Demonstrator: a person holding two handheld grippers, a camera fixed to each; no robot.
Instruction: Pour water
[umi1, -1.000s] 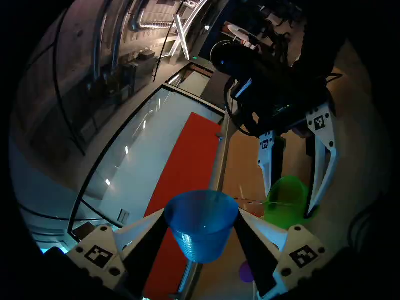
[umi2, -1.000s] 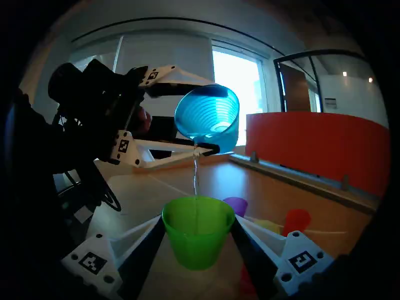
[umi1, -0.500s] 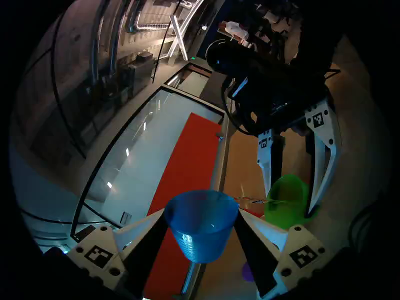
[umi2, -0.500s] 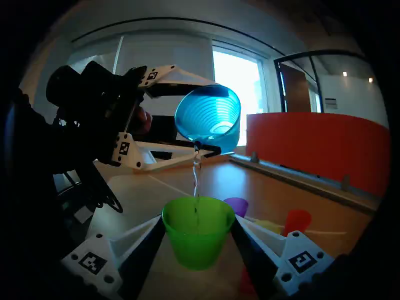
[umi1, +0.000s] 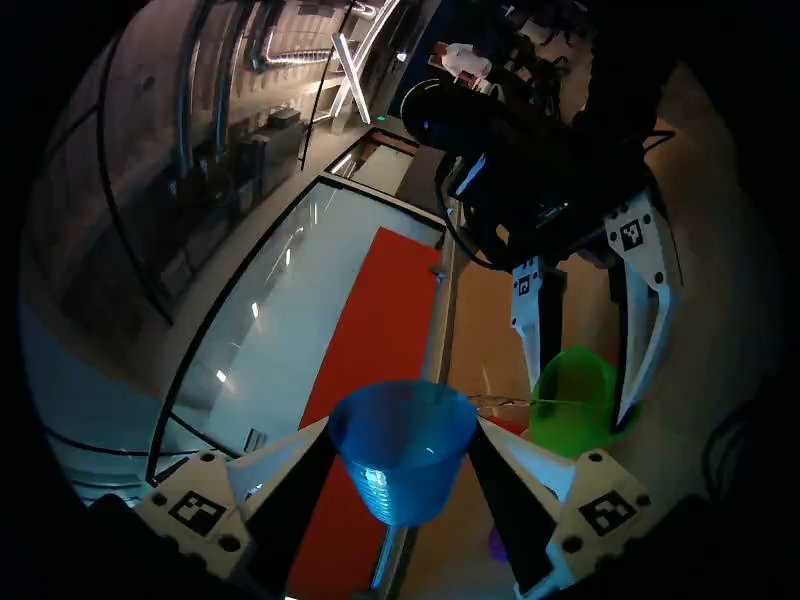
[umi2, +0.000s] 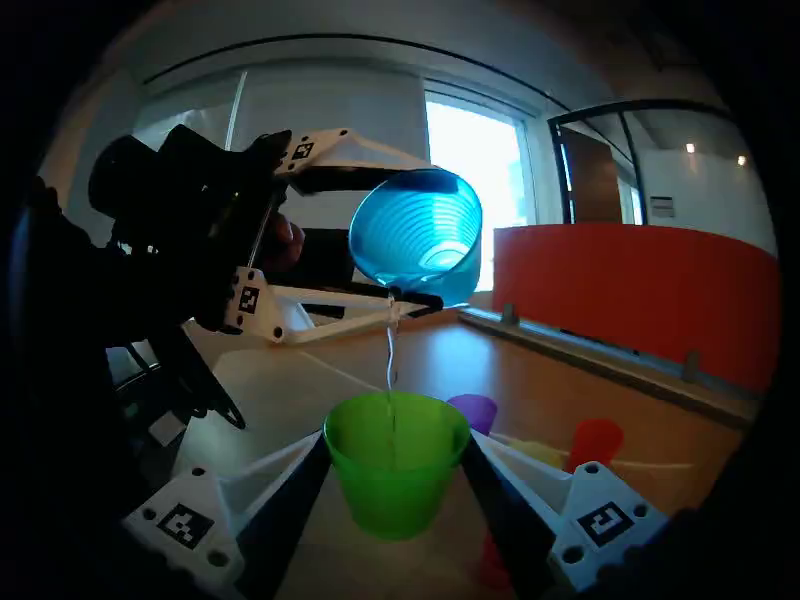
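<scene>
My left gripper (umi1: 400, 460) is shut on a blue cup (umi1: 402, 448), tipped on its side above the table. In the right gripper view the blue cup (umi2: 418, 234) hangs mouth-forward, and a thin stream of water (umi2: 389, 352) falls from its rim into the green cup (umi2: 395, 474). My right gripper (umi2: 395, 480) is shut on that upright green cup. The left gripper view shows the green cup (umi1: 575, 400) between the white fingers (umi1: 645, 320) of the right gripper, held by a dark-sleeved hand (umi1: 540, 190).
A wooden table (umi2: 560, 390) runs under both cups. Small purple (umi2: 474, 408), yellow (umi2: 535, 450) and red (umi2: 595, 438) cups stand on it behind the green one. An orange partition (umi2: 650, 290) lines the table's far right edge, a bright window (umi2: 470, 170) beyond.
The pour goes on with the blue cup tilted a touch further. Both grippers stay almost where they were.
</scene>
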